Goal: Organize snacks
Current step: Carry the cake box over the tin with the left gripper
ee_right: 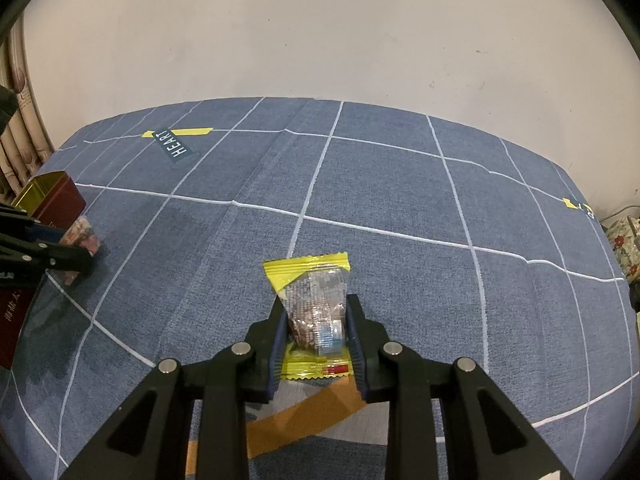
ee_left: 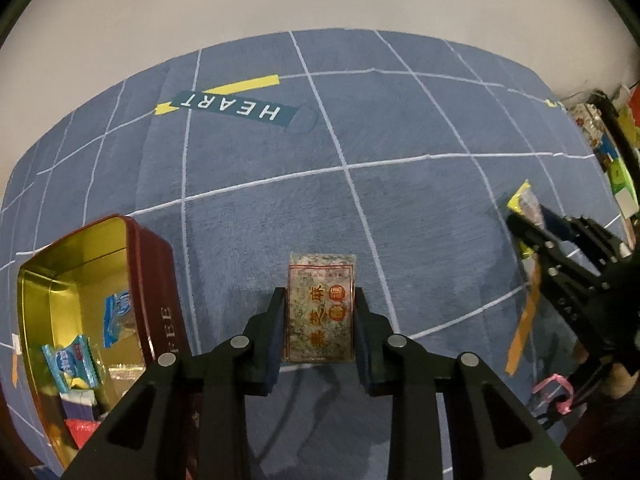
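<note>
The left gripper point(ee_left: 320, 312) has its 2 jaws pinching a flat speckled snack packet point(ee_left: 322, 308) by its long edges; the packet stands between the pads with its far end poking out past the fingertips, over the blue checked cloth point(ee_left: 420, 208). The right gripper point(ee_right: 316, 328) likewise clamps a clear snack packet with yellow ends point(ee_right: 316, 308), which fills the gap between its pads and sticks out ahead of them

To the left of the left jaws sits the open red tin point(ee_left: 156, 280), gold inside, with blue-wrapped snacks point(ee_left: 74, 364) already lying in it. That looks like the destination, so the step in hand is probably carrying the speckled packet across to it

To do it well: keep the squeeze steady, since the flat packet is held only at its edges and could bow or slip out forward. Lift enough for the packet's far end to clear the tin's near wall, then bring the jaws over a bare patch of the gold floor, beyond the blue wrappers. Lower before letting go so it lands flat. The right gripper holds its packet well clear to the right of the left jaws, so there is no crowding
</note>
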A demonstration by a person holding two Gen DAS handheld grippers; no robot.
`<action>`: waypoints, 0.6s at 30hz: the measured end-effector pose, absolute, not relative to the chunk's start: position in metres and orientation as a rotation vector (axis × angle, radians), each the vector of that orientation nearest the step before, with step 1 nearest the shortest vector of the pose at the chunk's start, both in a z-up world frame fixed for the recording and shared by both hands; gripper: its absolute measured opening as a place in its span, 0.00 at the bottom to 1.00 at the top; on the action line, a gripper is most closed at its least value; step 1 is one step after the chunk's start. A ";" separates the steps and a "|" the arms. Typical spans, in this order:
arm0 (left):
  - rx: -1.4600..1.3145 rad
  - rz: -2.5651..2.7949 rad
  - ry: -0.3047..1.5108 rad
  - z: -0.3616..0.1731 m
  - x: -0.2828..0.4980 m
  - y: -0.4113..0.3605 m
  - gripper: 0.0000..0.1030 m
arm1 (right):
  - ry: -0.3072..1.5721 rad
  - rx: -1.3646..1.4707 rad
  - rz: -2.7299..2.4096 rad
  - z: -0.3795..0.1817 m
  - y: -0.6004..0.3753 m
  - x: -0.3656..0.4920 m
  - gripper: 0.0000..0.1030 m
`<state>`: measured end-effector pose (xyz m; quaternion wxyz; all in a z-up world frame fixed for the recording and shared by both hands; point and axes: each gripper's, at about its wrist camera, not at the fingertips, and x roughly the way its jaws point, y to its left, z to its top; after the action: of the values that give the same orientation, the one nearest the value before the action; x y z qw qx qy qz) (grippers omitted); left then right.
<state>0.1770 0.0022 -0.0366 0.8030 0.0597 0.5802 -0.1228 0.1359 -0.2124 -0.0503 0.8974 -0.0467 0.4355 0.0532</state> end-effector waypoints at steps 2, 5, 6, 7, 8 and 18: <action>0.125 -0.258 1.235 -0.030 0.175 0.002 0.26 | 0.902 -0.096 0.110 -0.050 -0.212 0.136 0.27; 0.111 -0.258 1.218 -0.019 0.170 0.003 0.26 | 0.902 -0.096 0.110 -0.050 -0.212 0.136 0.27; 0.110 -0.255 1.212 -0.015 0.167 0.005 0.26 | 0.902 -0.097 0.110 -0.050 -0.212 0.136 0.27; 0.111 -0.249 1.206 -0.011 0.165 0.006 0.26 | 0.902 -0.097 0.110 -0.050 -0.212 0.136 0.27; 0.109 -0.245 1.202 -0.009 0.164 0.007 0.26 | 0.902 -0.096 0.110 -0.050 -0.212 0.136 0.27; 0.047 -0.156 1.171 0.012 0.153 0.037 0.26 | 0.902 -0.098 0.110 -0.050 -0.212 0.136 0.27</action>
<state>0.1532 0.0370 0.0118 0.8303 0.0223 0.5521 -0.0733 0.1355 -0.2121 -0.0501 0.8975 -0.0475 0.4353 0.0529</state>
